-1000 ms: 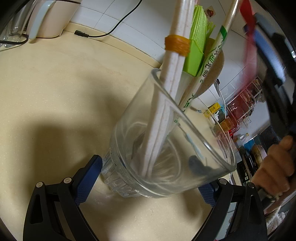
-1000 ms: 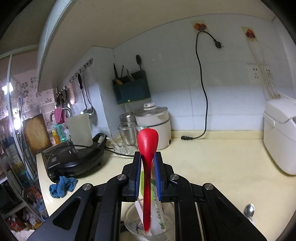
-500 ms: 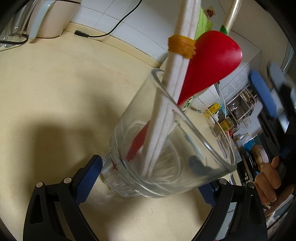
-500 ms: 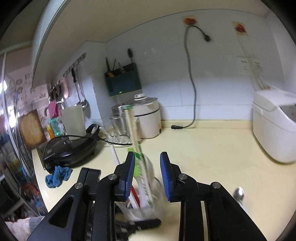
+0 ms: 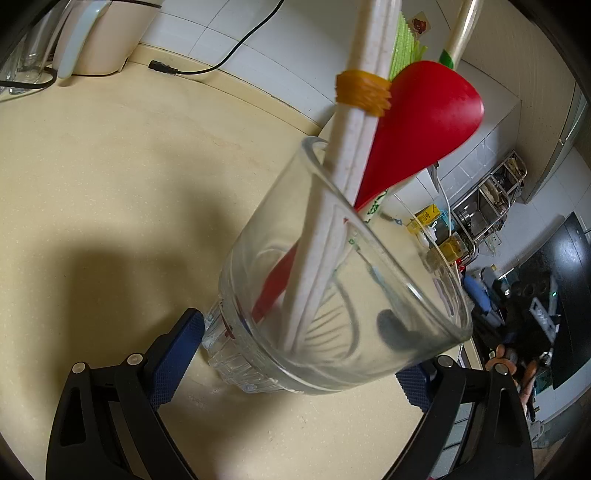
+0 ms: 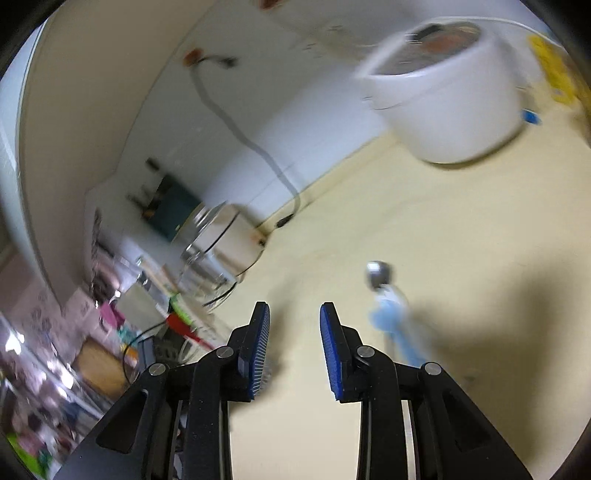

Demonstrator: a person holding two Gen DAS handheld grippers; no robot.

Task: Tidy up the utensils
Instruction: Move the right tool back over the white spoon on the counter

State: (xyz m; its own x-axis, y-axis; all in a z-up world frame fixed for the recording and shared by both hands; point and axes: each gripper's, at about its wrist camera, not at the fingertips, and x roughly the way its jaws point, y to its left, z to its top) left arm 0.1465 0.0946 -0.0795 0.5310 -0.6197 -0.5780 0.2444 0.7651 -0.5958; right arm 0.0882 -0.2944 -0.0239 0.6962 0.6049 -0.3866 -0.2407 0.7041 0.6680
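Note:
My left gripper [image 5: 297, 347] is shut on the base of a clear glass [image 5: 332, 295], which stands tilted on the beige counter [image 5: 110, 166]. In the glass stand a red spoon [image 5: 424, 122] with its bowl up, white chopsticks [image 5: 354, 147] bound by an orange band, and a green-labelled wrapped stick [image 5: 458, 29]. My right gripper [image 6: 293, 321] is open and empty above the counter. A spoon with a light-blue handle [image 6: 388, 306] lies just right of it. The red spoon [image 6: 181, 325] shows blurred at the left.
A white rice cooker [image 6: 450, 96] stands at the back right of the counter [image 6: 443, 240]. A white appliance [image 5: 92, 37] and a black cable [image 5: 207, 66] lie by the tiled wall. A glass jar [image 6: 210, 236] and other clutter sit at the far left.
The right gripper let go of the red spoon, which now stands in the glass. It opened, swung away toward the blue-handled spoon and rolled. The left gripper kept still.

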